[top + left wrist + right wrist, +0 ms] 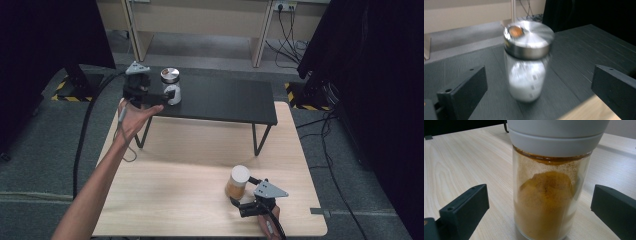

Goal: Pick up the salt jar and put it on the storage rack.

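Light wooden table: the base surface. The low black shelf on thin black legs stands on its far half and serves as landmark for all positions below.

Left gripper: held over the left end of the black shelf, the person's left hand just off the shelf's near edge. Jaws stand wide apart, one on each side of the jar there; neither pad touches the glass in the left gripper view.

Right gripper: well in front of the shelf, near the table's front right corner. Jaws apart, flanking a jar with clear gaps on both sides in the right gripper view.

Clear glass jar of orange-brown powder with a white plastic lid: upright on the wooden table, well in front of the shelf's right leg, between the right jaws, not clamped.

Clear glass jar of white powder with a round brushed-metal lid: upright on the shelf's left end, near its back edge. Motion-blurred in the left gripper view.
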`<action>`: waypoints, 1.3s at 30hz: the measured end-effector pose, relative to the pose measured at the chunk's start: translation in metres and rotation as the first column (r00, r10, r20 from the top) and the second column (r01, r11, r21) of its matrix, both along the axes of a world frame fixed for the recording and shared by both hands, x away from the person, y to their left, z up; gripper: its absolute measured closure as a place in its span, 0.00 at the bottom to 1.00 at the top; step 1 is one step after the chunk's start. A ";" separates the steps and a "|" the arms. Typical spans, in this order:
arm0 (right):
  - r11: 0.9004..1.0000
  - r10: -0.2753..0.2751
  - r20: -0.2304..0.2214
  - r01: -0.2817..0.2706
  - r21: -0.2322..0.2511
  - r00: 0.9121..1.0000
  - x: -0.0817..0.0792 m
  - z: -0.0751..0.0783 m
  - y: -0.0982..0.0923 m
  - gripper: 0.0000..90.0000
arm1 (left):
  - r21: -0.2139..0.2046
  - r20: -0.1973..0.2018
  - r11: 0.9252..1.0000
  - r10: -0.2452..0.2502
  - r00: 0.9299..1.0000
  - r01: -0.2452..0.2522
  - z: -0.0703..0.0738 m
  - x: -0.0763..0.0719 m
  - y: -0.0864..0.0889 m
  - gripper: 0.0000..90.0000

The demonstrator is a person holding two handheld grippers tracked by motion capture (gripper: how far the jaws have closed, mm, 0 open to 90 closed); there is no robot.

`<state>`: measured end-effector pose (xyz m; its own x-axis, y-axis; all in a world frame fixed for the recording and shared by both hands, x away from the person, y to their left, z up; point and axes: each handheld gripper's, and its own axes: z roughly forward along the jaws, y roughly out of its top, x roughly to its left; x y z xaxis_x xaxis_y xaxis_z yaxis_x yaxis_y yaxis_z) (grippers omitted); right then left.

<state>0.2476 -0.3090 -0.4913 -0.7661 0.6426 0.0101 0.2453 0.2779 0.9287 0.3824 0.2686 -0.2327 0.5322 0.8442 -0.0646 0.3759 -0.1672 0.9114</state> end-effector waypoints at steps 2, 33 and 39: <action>1.000 -0.001 0.003 0.001 -0.003 1.000 -0.001 0.000 0.001 0.02 | -0.006 0.009 0.999 -0.032 0.999 0.032 -0.009 -0.012 0.009 0.00; 1.000 -0.003 0.005 0.003 -0.011 1.000 -0.001 0.001 0.002 0.02 | 0.075 0.036 0.971 -0.231 0.972 0.227 -0.187 -0.106 0.004 0.01; 1.000 -0.002 0.004 0.002 -0.012 1.000 -0.001 0.001 0.002 0.02 | 0.084 0.026 0.966 -0.249 0.968 0.246 -0.215 -0.106 -0.003 0.01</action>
<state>0.2465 -0.3068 -0.4904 -0.7651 0.6439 -0.0011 0.2420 0.2891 0.9262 0.2760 0.2656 -0.4481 0.7258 0.6876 0.0209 0.2806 -0.3236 0.9036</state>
